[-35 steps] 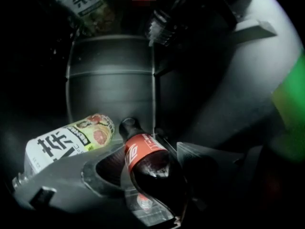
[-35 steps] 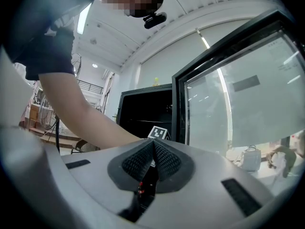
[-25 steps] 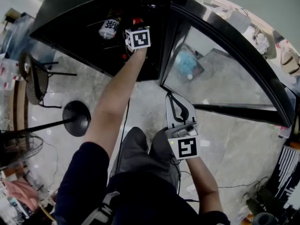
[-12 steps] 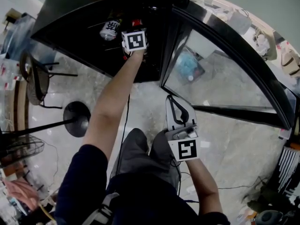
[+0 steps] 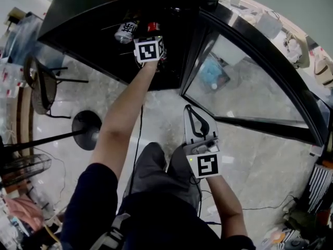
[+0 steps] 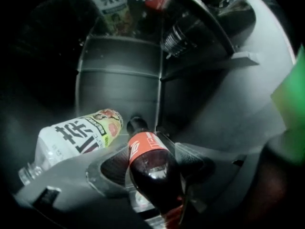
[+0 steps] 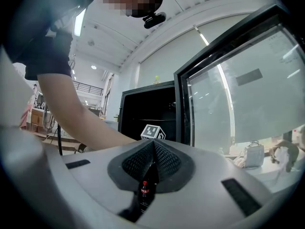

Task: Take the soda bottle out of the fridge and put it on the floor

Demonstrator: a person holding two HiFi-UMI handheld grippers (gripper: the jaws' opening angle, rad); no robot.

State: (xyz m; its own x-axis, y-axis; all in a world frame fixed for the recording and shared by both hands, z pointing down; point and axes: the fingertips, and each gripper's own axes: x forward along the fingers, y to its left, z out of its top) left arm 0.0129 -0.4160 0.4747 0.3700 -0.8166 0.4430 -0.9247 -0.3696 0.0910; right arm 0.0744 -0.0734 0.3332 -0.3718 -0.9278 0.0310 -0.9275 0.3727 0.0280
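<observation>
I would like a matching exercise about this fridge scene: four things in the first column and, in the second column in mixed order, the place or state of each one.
Column one
1. cola bottle
2. white-labelled bottle
3. right gripper
4. glass fridge door

Column two
A. swung open
B. lying on its side inside the fridge
C. between the jaws of the left gripper
D. jaws together, outside the fridge

Pairs: 1-C, 2-B, 3-D, 4-A
</observation>
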